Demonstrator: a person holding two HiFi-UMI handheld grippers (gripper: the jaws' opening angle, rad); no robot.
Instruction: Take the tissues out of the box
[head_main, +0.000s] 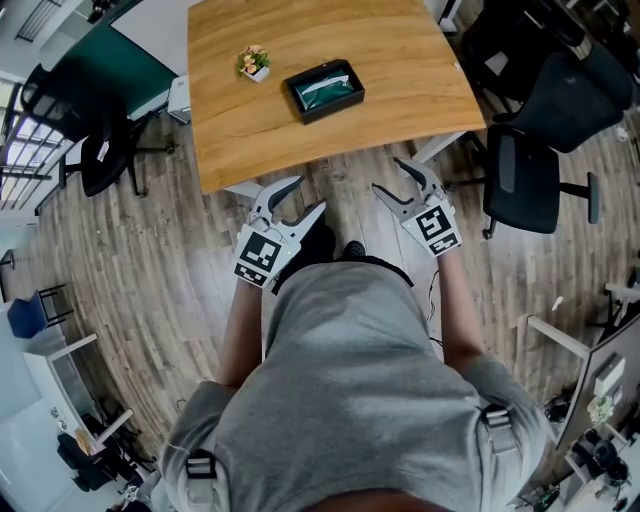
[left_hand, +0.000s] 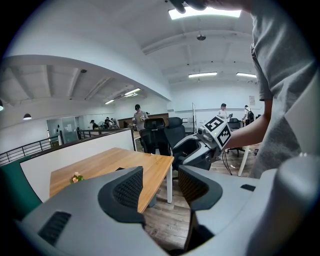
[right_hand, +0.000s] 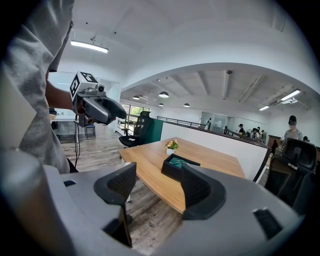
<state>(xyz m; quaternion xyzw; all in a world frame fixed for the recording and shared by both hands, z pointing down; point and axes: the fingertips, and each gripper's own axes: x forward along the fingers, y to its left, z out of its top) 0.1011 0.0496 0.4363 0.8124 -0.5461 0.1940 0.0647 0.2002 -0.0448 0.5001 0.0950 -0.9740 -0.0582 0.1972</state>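
A black tissue box (head_main: 325, 90) with green tissues inside lies on the wooden table (head_main: 400, 60), a little right of its middle. In the right gripper view the tissue box (right_hand: 176, 167) shows beyond the jaws, partly behind the right pad. My left gripper (head_main: 300, 200) and right gripper (head_main: 391, 177) hang over the floor just in front of the table's near edge, well short of the box. Both are open with nothing between the jaws. The left gripper (left_hand: 160, 187) points at the table's corner, and the right gripper (right_hand: 156, 187) points at the box.
A small flower pot (head_main: 253, 63) stands on the table left of the box. A black office chair (head_main: 535, 170) is at the table's right and another chair (head_main: 100, 150) at its left. Wooden floor lies under both grippers. People stand far off in the room.
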